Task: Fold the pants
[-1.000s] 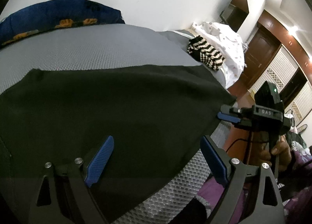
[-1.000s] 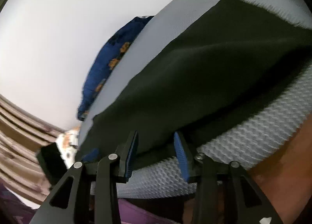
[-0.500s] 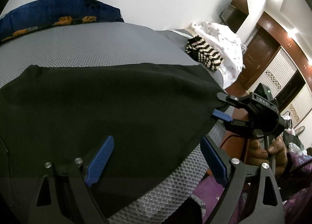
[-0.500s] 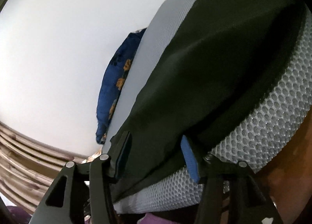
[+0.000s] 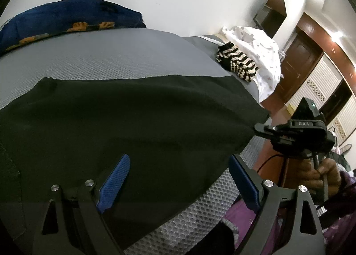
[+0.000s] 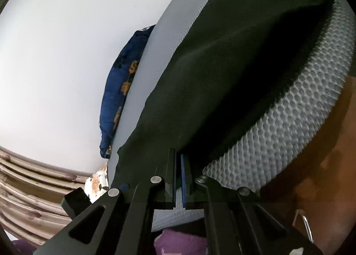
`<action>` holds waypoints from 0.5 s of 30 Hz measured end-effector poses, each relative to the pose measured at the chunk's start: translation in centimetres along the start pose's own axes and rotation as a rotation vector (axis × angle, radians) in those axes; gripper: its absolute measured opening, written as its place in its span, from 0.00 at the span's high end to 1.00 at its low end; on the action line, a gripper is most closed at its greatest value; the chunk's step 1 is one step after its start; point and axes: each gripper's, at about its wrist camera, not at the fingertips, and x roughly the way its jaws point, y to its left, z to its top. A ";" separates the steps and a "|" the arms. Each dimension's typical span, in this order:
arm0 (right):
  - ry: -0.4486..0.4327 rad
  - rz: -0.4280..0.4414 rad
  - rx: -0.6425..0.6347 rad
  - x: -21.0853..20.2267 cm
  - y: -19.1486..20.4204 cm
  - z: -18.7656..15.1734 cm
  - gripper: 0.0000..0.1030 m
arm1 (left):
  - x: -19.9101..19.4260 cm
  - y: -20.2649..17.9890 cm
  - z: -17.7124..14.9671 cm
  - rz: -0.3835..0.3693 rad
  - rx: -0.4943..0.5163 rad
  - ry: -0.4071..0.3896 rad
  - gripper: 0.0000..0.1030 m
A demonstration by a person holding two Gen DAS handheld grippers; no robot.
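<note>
Black pants (image 5: 138,121) lie spread flat across a grey mesh mattress (image 5: 106,57). My left gripper (image 5: 178,179) is open, its blue pads above the near part of the pants close to the mattress edge. My right gripper (image 6: 179,179) is shut on the near edge of the pants (image 6: 233,72) at the mattress side. It also shows in the left wrist view (image 5: 264,130), at the right corner of the pants.
A blue patterned pillow (image 5: 66,21) lies at the far side by the white wall. A striped black-and-white knit item (image 5: 235,61) and a white dotted cloth (image 5: 258,43) lie at the far right. Wooden doors (image 5: 298,63) stand beyond. The mattress side (image 6: 289,135) drops off near me.
My right gripper has closed on the near edge of the pants; it was open around it before. My left gripper has stayed open in about the same place.
</note>
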 end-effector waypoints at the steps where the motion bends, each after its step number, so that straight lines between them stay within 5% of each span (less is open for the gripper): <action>1: 0.008 -0.013 0.006 0.0 -0.1 -0.2 0.96 | 0.0 0.1 0.0 0.000 0.000 0.000 0.13; 15: 0.009 0.004 0.091 1.2 -3.0 0.3 0.99 | 0.6 0.5 -0.6 -0.005 0.022 0.025 0.13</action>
